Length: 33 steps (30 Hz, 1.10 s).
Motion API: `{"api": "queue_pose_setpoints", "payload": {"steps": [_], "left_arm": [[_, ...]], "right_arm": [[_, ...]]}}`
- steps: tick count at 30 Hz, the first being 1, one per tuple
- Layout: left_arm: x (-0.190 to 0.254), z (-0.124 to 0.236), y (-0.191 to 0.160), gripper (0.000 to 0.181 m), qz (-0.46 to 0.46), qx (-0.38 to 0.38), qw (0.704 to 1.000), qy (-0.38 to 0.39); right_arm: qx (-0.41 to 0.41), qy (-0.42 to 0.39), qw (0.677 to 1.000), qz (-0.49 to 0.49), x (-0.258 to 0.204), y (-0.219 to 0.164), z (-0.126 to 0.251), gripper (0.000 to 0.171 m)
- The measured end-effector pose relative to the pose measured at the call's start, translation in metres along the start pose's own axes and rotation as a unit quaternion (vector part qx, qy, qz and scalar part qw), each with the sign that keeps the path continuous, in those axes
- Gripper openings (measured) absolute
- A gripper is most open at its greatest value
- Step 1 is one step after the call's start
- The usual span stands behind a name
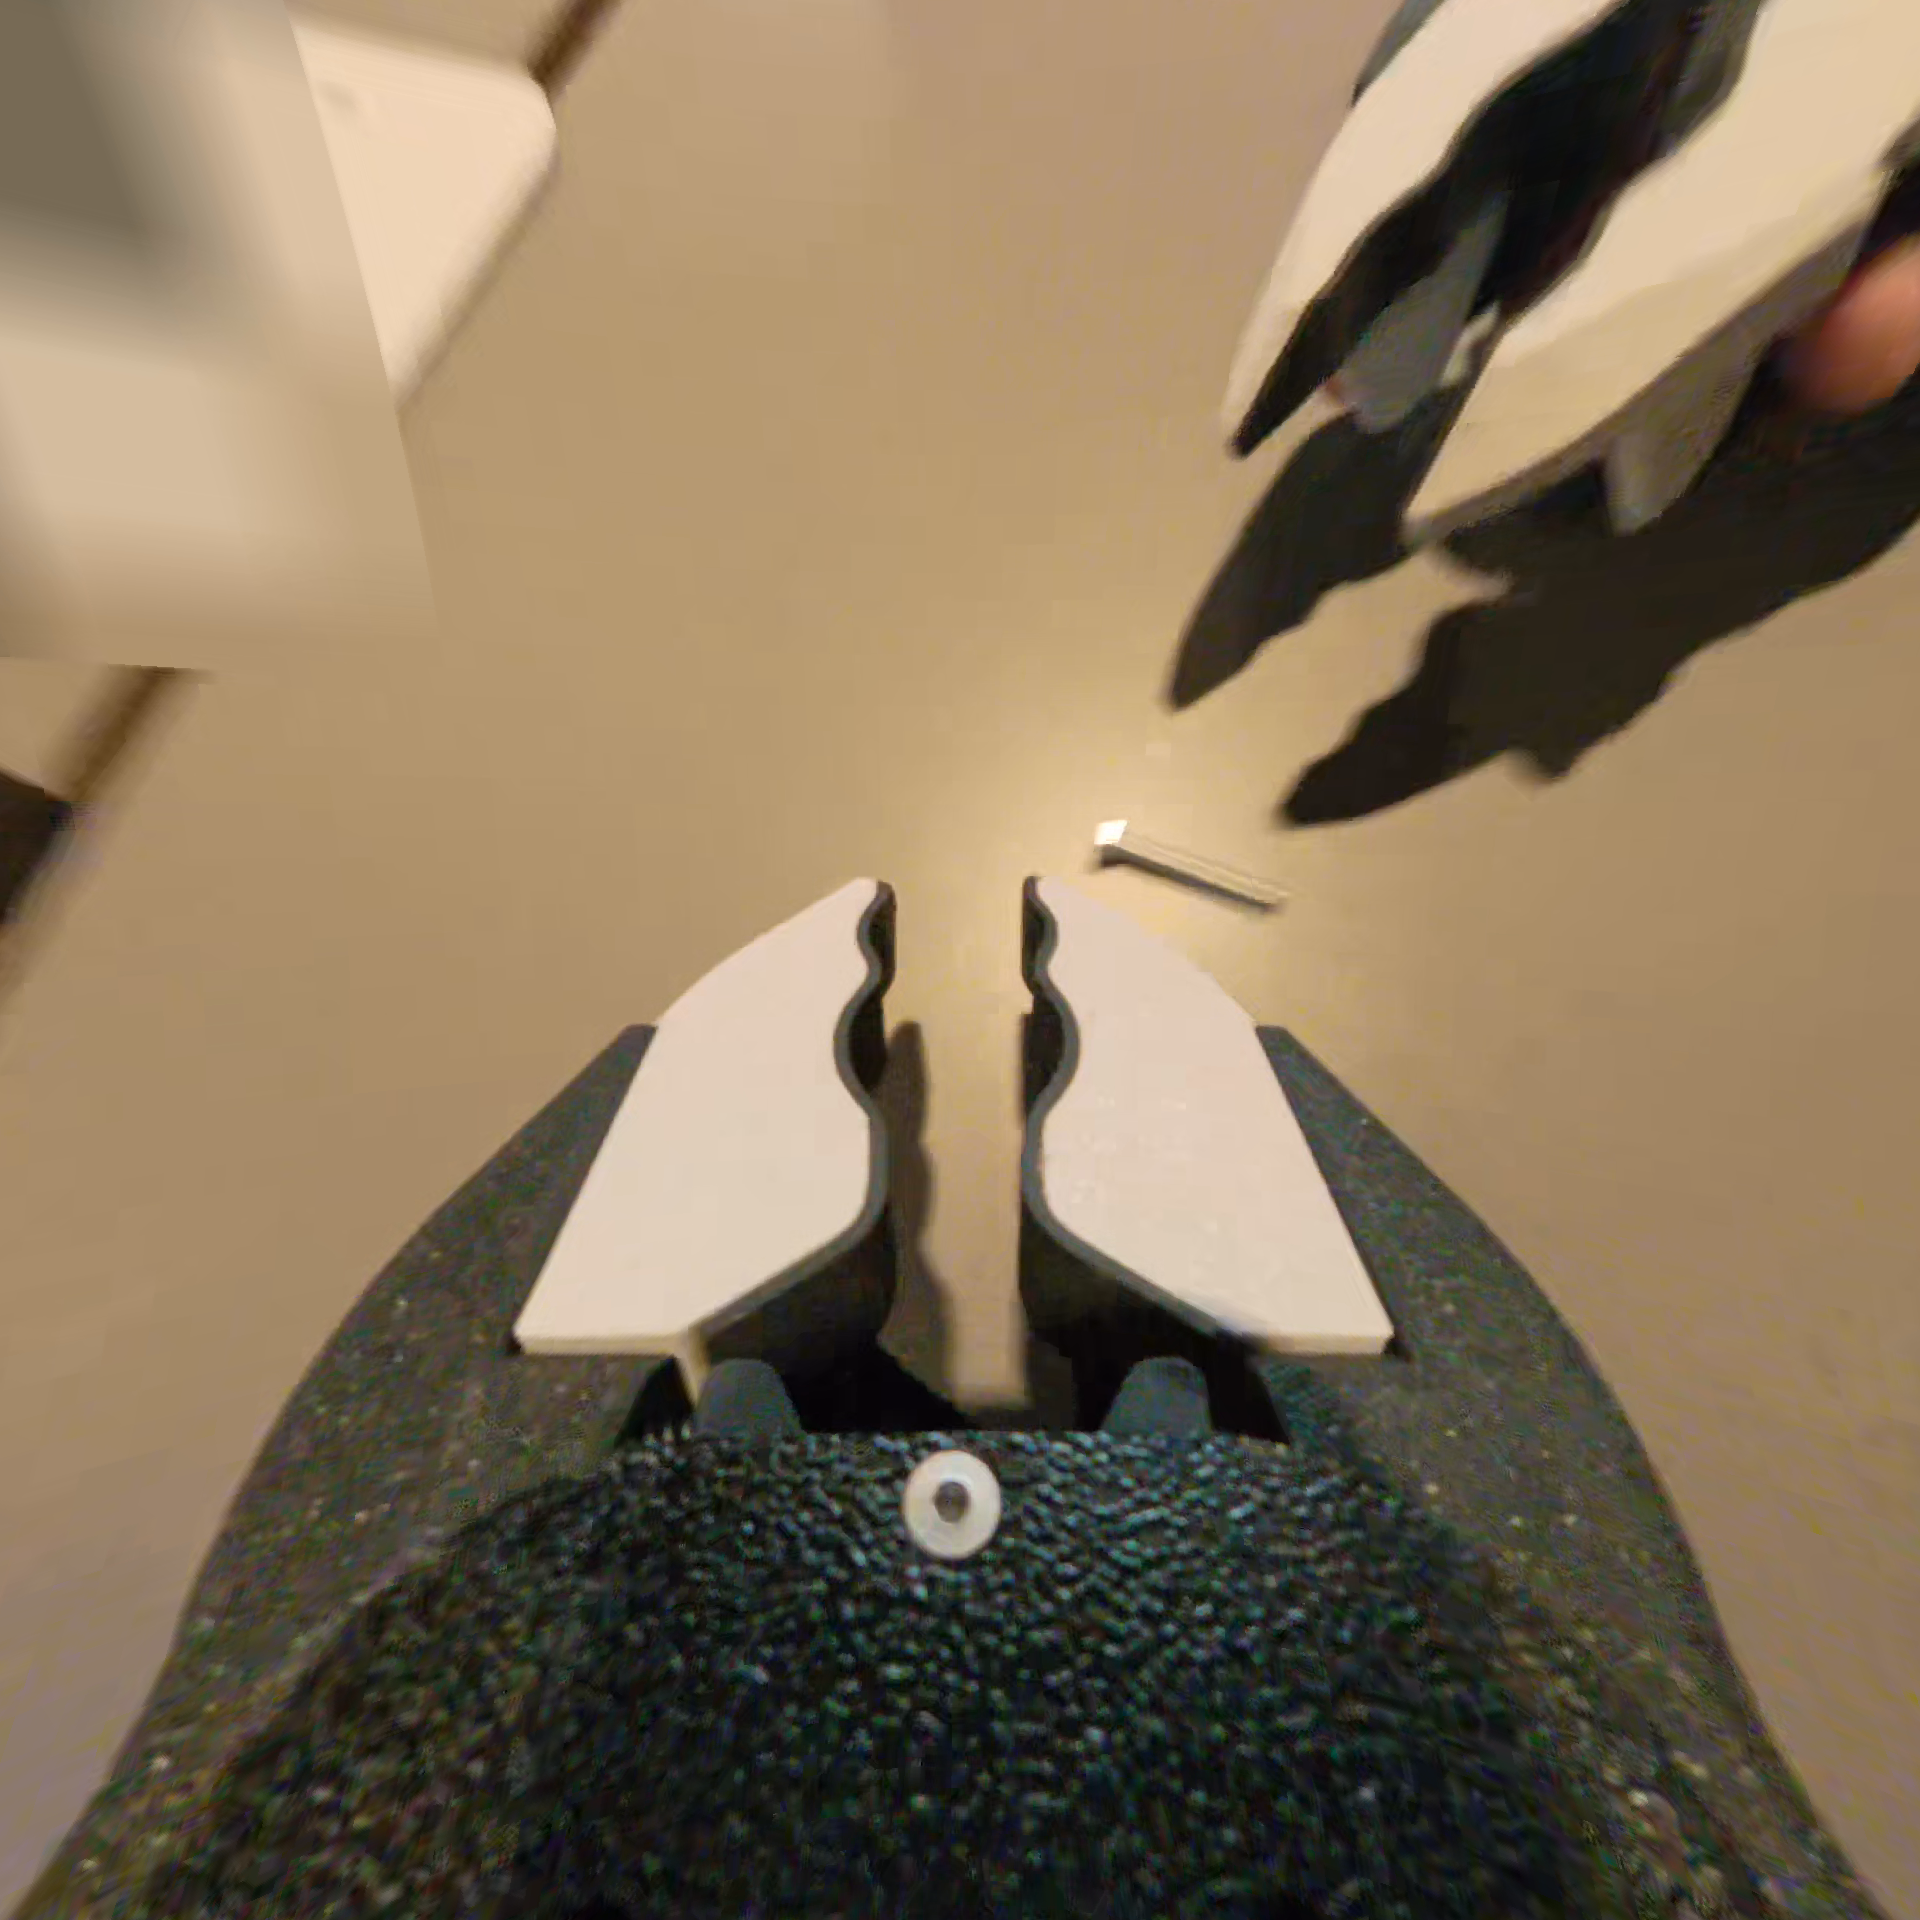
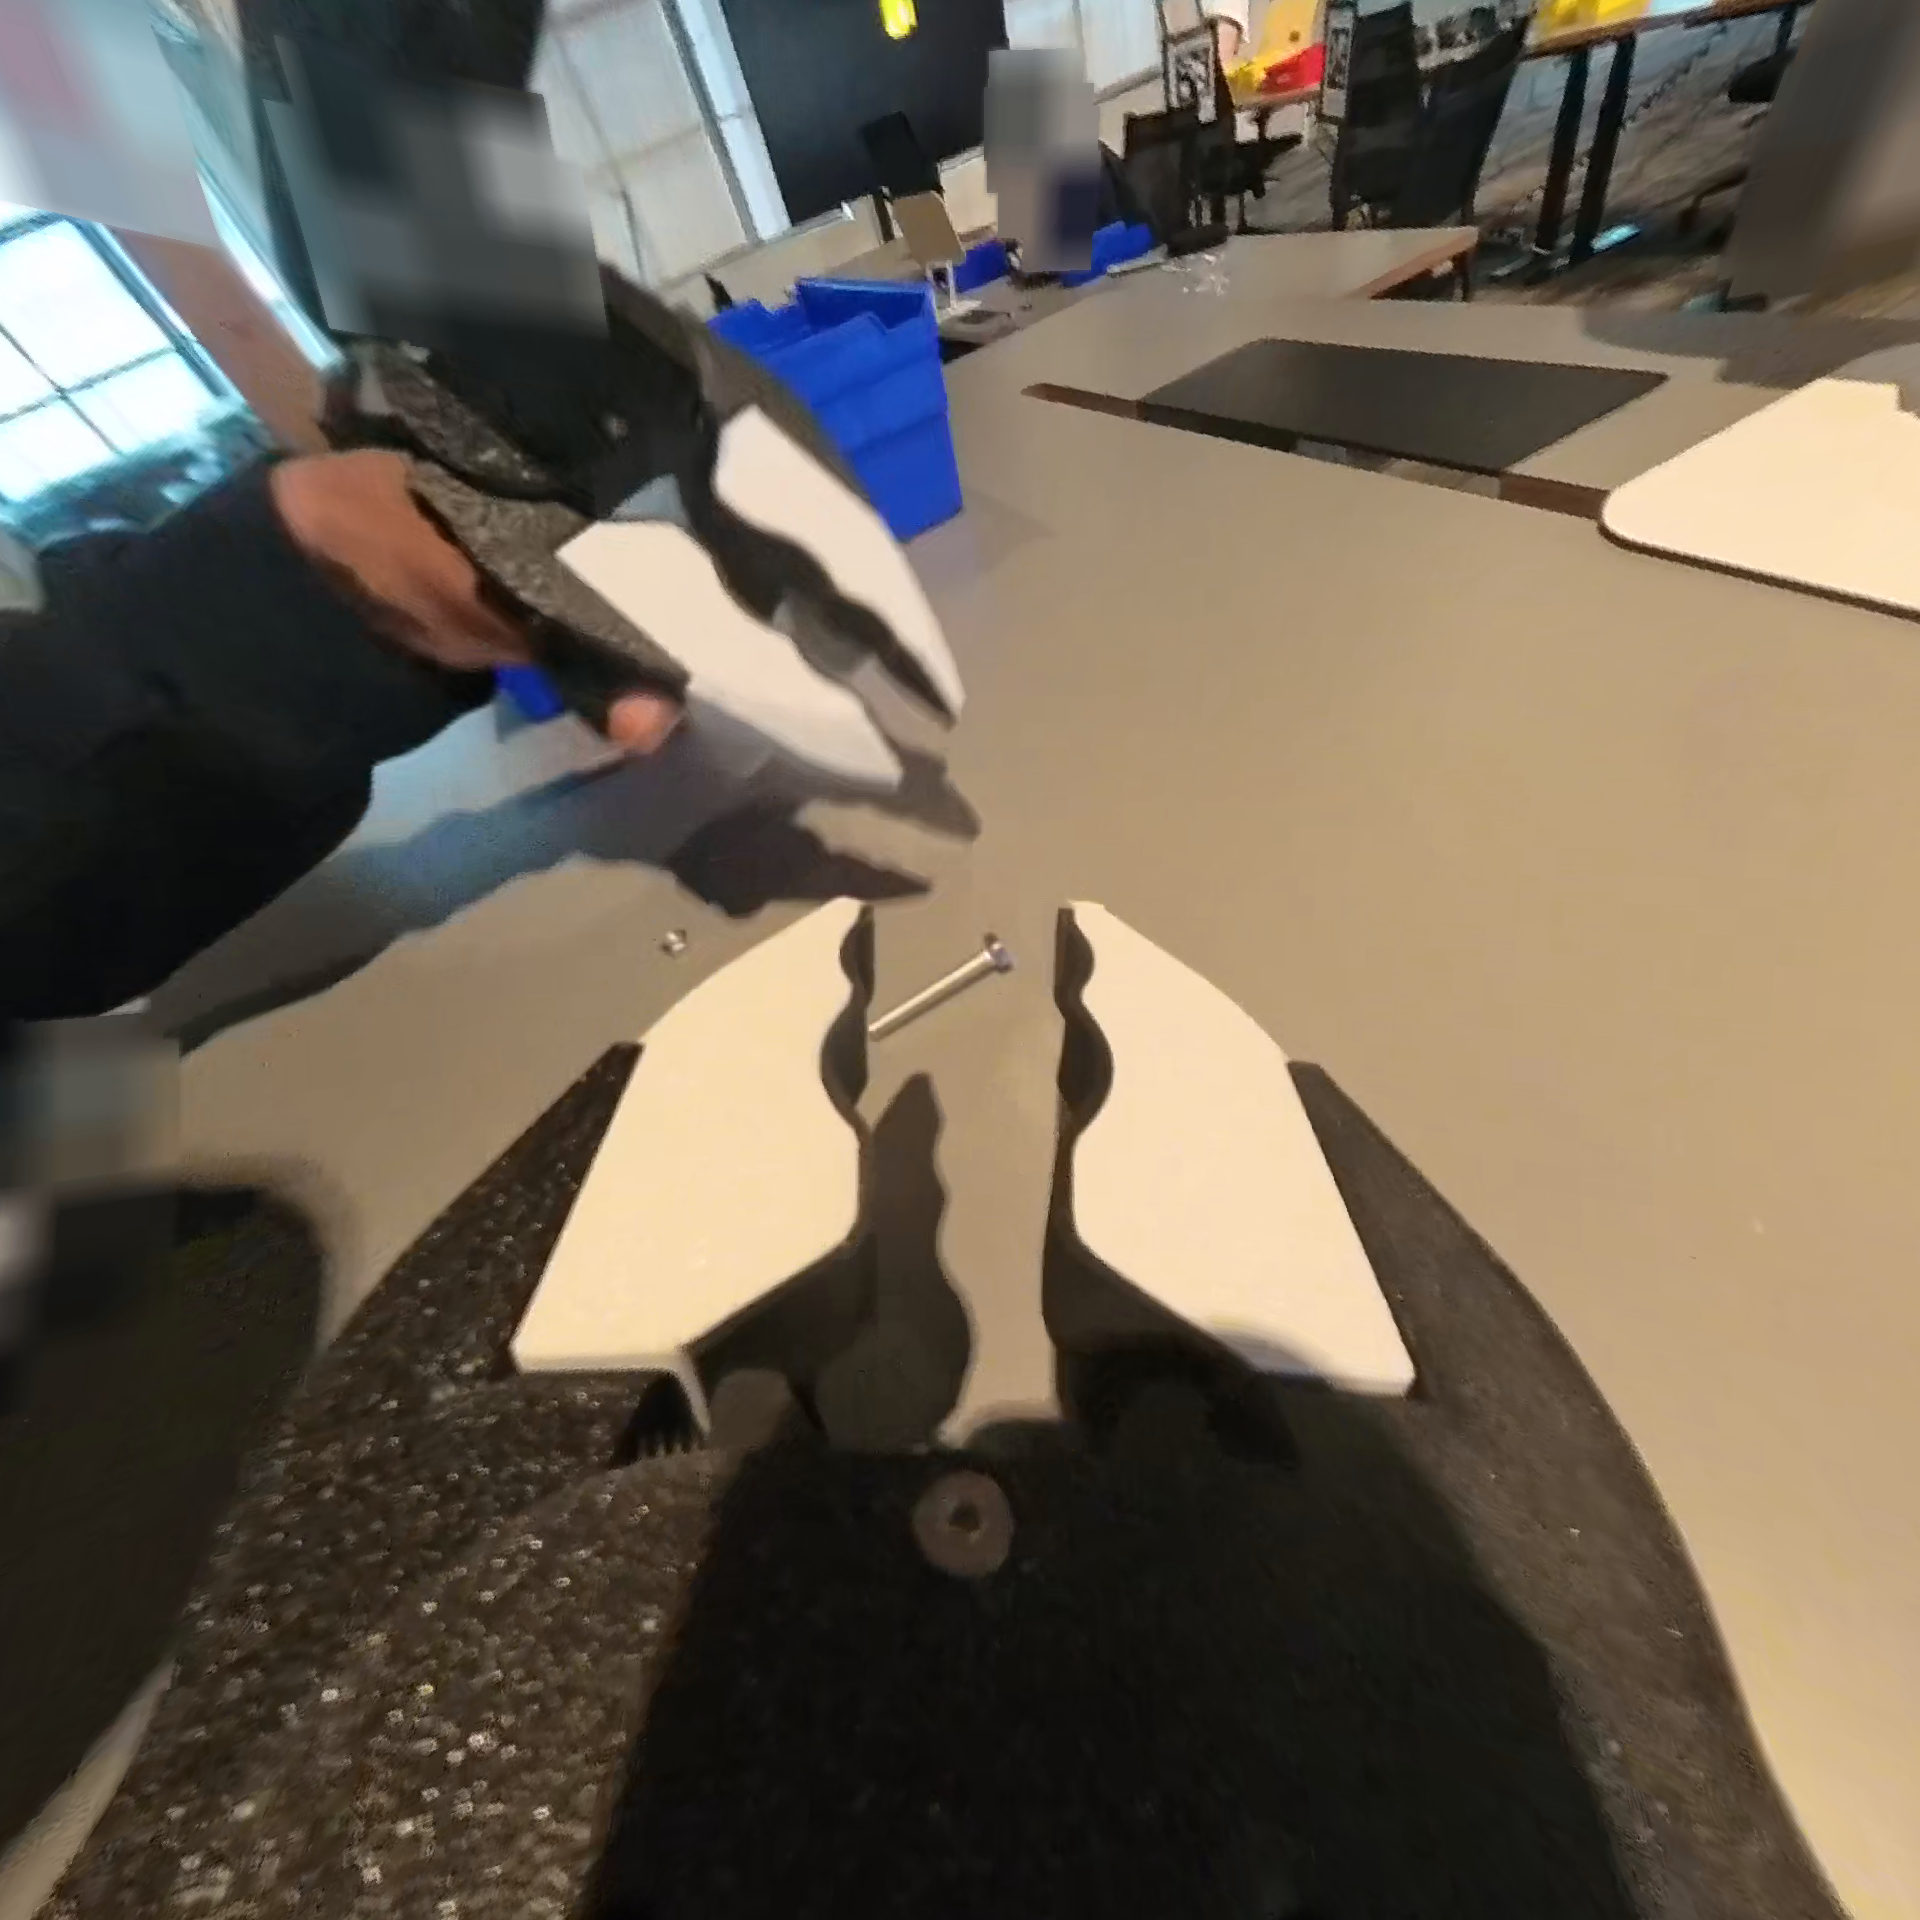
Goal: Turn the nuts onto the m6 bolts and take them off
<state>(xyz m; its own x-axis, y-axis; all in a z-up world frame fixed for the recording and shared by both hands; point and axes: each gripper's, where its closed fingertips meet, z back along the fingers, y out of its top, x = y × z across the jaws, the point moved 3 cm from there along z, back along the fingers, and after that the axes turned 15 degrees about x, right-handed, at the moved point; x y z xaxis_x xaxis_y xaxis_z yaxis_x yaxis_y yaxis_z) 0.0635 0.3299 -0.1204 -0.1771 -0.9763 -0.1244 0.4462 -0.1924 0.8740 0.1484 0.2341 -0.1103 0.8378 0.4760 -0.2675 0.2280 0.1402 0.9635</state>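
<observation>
A silver bolt (image 2: 940,982) lies flat on the grey table, just beyond and between the tips of my right gripper (image 2: 961,920), which is open and empty. The bolt also shows in the left wrist view (image 1: 1184,862), just right of my left gripper (image 1: 958,891), which is open and empty above the table. A small silver nut (image 2: 673,943) lies on the table to the left of the right gripper. The left gripper shows in the right wrist view (image 2: 935,727), held in a hand, tips above the bolt. The right gripper shows blurred at top right of the left wrist view (image 1: 1340,405).
A white board (image 2: 1766,509) lies at the table's far right, also showing in the left wrist view (image 1: 436,187). Blue bins (image 2: 862,405) stand at the back left. A dark mat (image 2: 1403,400) lies farther back. Chairs and other tables stand behind.
</observation>
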Motion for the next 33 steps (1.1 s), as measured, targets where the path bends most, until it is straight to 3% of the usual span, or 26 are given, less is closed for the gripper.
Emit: {"api": "queue_pose_setpoints", "payload": {"steps": [3, 8, 13, 19, 23, 27, 33], "left_arm": [[-0.008, -0.014, -0.022, 0.020, -0.110, 0.039, 0.989, -0.093], [0.001, -0.038, -0.014, 0.018, -0.143, 0.067, 0.964, -0.213], [0.021, -0.051, -0.016, 0.013, -0.180, 0.032, 0.935, -0.306], [0.028, -0.052, -0.021, 0.022, -0.200, -0.011, 0.939, -0.281], [0.021, -0.036, -0.012, 0.027, -0.215, 0.016, 0.947, -0.240], [0.024, -0.012, -0.005, 0.021, -0.170, 0.049, 0.937, -0.300], [0.036, -0.024, -0.025, 0.018, -0.166, 0.009, 0.917, -0.363]], "right_arm": [[-0.029, -0.008, 0.999, 0.015, -0.001, -0.007, -0.002, 0.034], [-0.039, 0.004, 0.999, 0.007, -0.003, -0.009, -0.005, 0.035], [-0.035, 0.012, 0.999, -0.021, 0.000, -0.008, -0.004, 0.036], [-0.038, 0.014, 0.999, -0.020, -0.001, -0.008, -0.005, 0.035], [-0.037, 0.015, 0.999, -0.024, 0.000, -0.008, -0.005, 0.035], [-0.039, 0.016, 0.999, -0.025, 0.000, -0.009, -0.005, 0.035], [-0.040, 0.017, 0.999, -0.026, 0.000, -0.009, -0.005, 0.035]]}}
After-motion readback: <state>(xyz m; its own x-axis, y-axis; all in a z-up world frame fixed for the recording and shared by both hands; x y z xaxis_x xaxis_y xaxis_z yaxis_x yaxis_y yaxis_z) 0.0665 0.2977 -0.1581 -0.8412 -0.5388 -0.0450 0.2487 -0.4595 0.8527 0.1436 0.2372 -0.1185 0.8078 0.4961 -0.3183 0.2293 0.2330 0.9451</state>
